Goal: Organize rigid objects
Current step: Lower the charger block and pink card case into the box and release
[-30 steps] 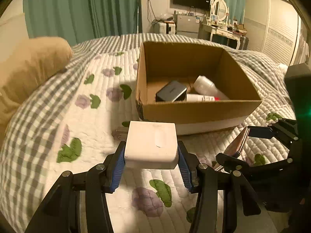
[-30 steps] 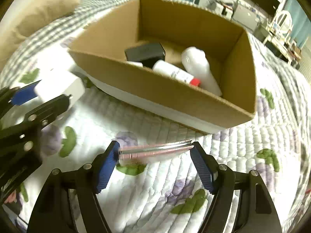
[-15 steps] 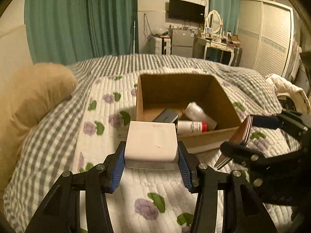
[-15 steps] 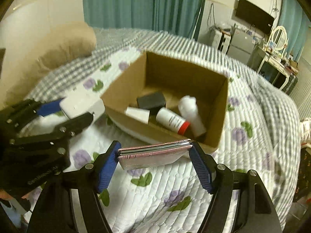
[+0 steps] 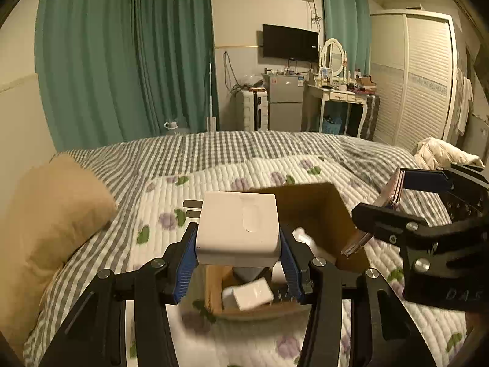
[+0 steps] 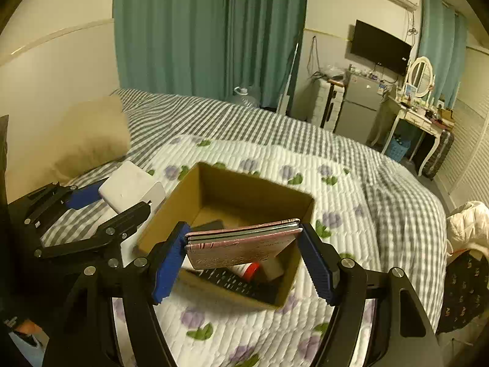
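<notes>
A cardboard box [image 6: 226, 192] sits on a quilted bed [image 6: 351, 183]. Above the box, the left gripper [image 5: 237, 253] has its jaws clamped on a white charger [image 5: 238, 229]; beside it, the right gripper [image 6: 243, 255] grips a pink wallet [image 6: 241, 244] over the box's open top.

quilted bed [image 6: 351, 159], cardboard box [image 6: 250, 192], tan pillow [image 6: 91, 134]
</notes>
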Tool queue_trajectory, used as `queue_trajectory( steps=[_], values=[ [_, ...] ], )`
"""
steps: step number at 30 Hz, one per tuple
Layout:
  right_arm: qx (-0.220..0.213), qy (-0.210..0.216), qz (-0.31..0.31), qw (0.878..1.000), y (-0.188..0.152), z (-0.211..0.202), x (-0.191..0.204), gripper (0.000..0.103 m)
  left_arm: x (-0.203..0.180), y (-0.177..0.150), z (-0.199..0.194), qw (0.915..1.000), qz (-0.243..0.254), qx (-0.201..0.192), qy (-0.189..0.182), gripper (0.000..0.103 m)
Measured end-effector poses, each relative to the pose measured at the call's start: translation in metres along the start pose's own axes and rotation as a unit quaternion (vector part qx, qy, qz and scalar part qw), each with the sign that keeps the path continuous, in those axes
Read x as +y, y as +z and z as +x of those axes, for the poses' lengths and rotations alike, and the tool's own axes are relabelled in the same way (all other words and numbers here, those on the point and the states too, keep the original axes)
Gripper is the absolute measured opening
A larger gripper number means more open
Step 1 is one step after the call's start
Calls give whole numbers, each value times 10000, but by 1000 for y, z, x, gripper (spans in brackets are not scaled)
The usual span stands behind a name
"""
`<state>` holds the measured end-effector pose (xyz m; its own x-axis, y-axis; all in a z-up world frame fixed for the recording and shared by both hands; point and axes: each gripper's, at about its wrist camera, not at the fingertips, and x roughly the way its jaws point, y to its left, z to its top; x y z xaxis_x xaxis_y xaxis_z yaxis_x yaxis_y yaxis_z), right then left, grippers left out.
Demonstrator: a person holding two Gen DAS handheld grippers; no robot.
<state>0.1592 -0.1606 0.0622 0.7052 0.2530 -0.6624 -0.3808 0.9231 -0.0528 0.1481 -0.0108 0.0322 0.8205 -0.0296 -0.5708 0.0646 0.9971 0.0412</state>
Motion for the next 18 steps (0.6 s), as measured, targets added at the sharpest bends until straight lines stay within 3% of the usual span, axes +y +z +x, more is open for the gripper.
queue_trajectory(
  steps=[7, 18],
  values=[
    [77, -151, 140, 9998, 19, 27, -21, 72, -6, 20, 53, 9999, 90, 51, 105, 51],
    [392, -167, 306, 9986, 25, 87, -43, 72, -8, 12, 124, 9986, 126, 508, 78, 51]
  ],
)
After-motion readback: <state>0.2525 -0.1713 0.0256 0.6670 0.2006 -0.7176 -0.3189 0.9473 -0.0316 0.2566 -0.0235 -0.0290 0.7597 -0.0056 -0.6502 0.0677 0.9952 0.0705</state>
